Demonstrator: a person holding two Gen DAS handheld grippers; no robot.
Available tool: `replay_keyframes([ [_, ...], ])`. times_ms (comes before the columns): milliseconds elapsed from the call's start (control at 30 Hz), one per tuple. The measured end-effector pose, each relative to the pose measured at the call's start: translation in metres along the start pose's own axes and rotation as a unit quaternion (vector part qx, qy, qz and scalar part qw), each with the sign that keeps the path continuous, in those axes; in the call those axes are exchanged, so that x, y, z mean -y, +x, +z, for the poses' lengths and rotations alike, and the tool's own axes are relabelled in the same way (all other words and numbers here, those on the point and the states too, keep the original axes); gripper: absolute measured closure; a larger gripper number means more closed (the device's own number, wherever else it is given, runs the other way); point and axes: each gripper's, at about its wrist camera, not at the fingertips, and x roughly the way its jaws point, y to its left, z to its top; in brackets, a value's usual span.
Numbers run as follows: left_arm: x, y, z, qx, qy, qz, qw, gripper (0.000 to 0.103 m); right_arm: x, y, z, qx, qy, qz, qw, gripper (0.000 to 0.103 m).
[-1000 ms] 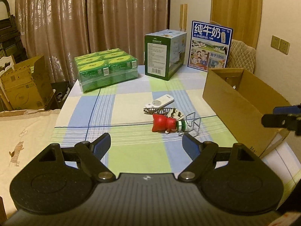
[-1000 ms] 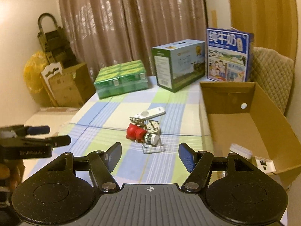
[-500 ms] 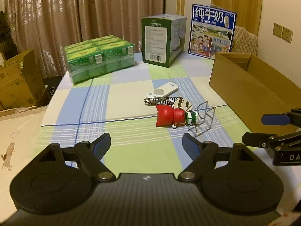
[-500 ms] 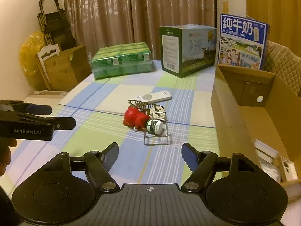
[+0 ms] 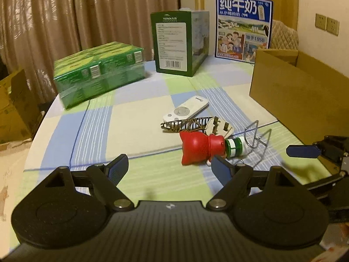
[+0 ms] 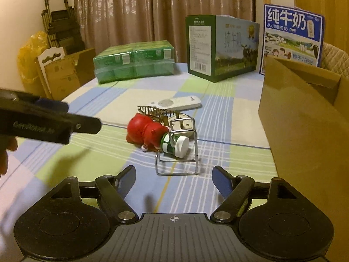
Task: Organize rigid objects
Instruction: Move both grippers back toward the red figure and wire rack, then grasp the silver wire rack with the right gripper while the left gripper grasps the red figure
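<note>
Left gripper (image 5: 169, 167): jaws wide apart, nothing between them, low over the near part of the table.
Right gripper (image 6: 173, 176): jaws opening, nothing between them.
Table (image 5: 139, 126): checked cloth in blue, green and cream.
Pile at table middle: red figurine (image 6: 144, 131), green-and-white bottle (image 6: 175, 145) in a wire stand (image 6: 176, 161), patterned comb-like piece (image 5: 185, 124), white remote (image 5: 185, 112) behind.
Right edge: open cardboard box (image 6: 305, 118).
Far edge: green carton pack (image 5: 98, 72), green milk box (image 5: 178, 43), blue milk box (image 5: 243, 25).
Room: brown curtains (image 5: 87, 11).
</note>
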Motion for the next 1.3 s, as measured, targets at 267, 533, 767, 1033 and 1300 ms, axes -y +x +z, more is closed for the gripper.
replay_keyframes([
  [267,-0.009,0.029,0.01,-0.013,-0.017,-0.001,0.9998,0.023,0.011,0.031,0.001,-0.001,-0.008,-0.006,1.0,0.028],
  [533,-0.017,0.044,0.011,-0.034,-0.039,-0.011,0.9986,0.023,0.011,0.04,0.0,0.012,-0.022,0.002,1.0,0.029],
  [767,-0.012,0.045,0.01,-0.038,-0.031,-0.021,0.9985,0.023,0.011,0.048,0.002,0.004,-0.025,0.006,1.0,0.053],
  [1033,0.002,0.047,0.007,-0.04,-0.01,-0.044,0.9982,0.023,0.015,0.036,0.002,-0.002,-0.013,-0.02,1.0,0.053],
  [1300,0.015,0.06,0.008,-0.031,-0.01,-0.072,0.9969,0.023,0.032,0.029,0.002,-0.008,0.018,-0.052,0.998,0.053],
])
